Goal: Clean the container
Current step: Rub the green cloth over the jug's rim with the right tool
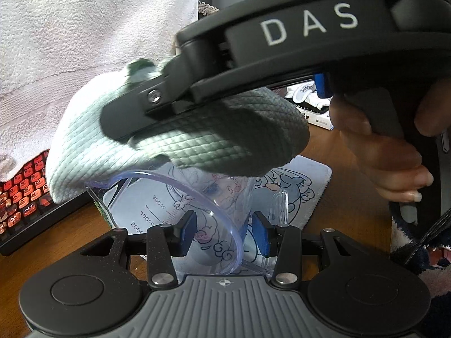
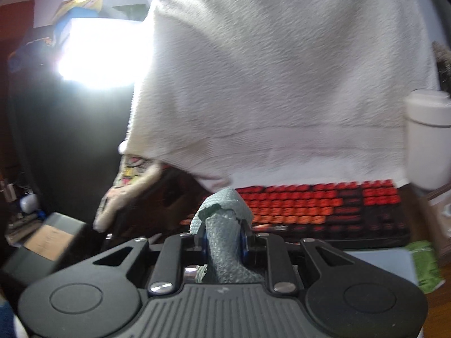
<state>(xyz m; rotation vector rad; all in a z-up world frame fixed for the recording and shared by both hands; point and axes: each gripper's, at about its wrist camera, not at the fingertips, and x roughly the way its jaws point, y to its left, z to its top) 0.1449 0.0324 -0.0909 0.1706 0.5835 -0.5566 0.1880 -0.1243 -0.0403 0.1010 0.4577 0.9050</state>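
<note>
Left wrist view, left to right: a red-keyed keyboard (image 1: 21, 194) is seen at the lower left edge, w/ a white towel (image 1: 84, 28) hung above it in the upper left. At centre, a clear measuring jug (image 1: 180, 205) is clamped by the left gripper (image 1: 225, 232); its blue pads (image 1: 188, 233) are pressed on the jug's wall near the handle, so the jaws are closed on the container, not on each other. The jug is tipped, mouth toward the upper left of the frame, over a printed mat (image 1: 304, 194) on the wooden desk (image 1: 346, 174). A grey-green waffle cloth (image 1: 214, 140) is draped over the jug's upper rim, carried by the right gripper (image 1: 124, 115), whose black body crosses the upper right; a hand (image 1: 389, 152) is wrapped on its grip at far right. Right wrist view, left to right: dark clutter at left, blurred; at centre the right gripper (image 2: 224, 239) is shown w/ jaws drawn together on the bunched cloth (image 2: 222, 225), which sticks up betw. the pads; towel (image 2: 282, 70) and keyboard (image 2: 310, 208) lie behind; a white lidded cup (image 2: 428, 138) stands at the right edge.
</note>
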